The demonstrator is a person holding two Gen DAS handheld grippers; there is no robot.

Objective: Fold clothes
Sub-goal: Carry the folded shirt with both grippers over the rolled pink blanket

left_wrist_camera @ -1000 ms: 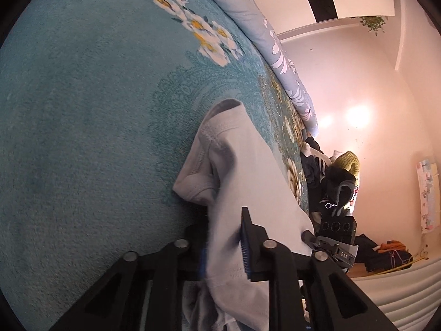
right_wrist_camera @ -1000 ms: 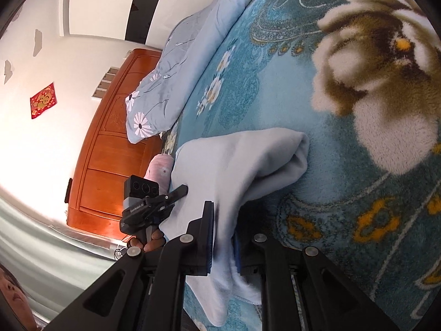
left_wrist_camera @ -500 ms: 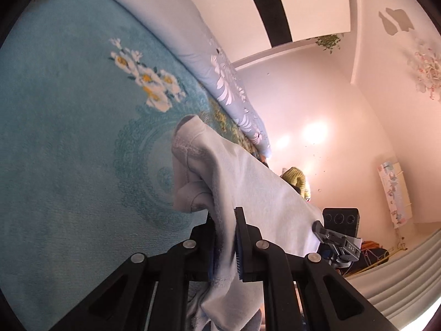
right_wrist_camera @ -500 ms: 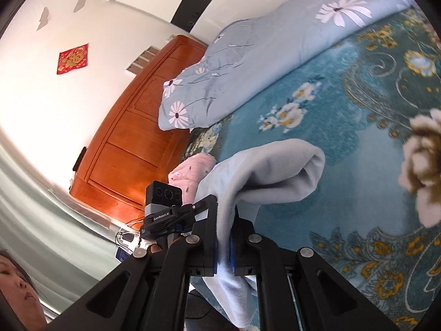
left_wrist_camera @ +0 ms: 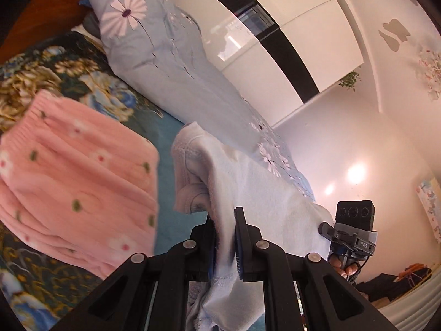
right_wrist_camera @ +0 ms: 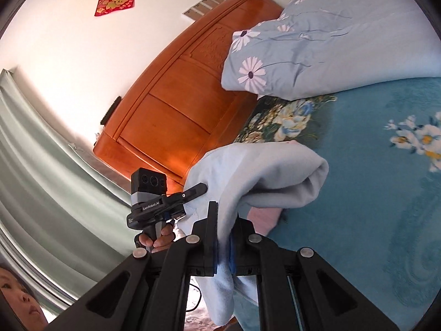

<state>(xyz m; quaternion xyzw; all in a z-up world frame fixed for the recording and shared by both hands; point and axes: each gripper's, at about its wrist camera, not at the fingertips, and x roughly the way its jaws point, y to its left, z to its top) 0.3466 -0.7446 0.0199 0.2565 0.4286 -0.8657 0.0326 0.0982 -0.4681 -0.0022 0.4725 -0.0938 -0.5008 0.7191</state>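
Pale blue fleece garment stretched in the air between two grippers, above the teal floral plush bed cover. Left gripper clamped tight on one folded edge of the cloth, jaws nearly together, fabric bunched between the blue pads and hanging below. Right gripper likewise pinched shut on the other edge, cloth draping over and down past the jaws. Folded loop of the garment bulging forward in the right wrist view. Pink flower-print knitted garment lying on the cover just beside the blue one. Light blue daisy-print quilt heaped behind. Orange wooden headboard beyond, against the white wall.
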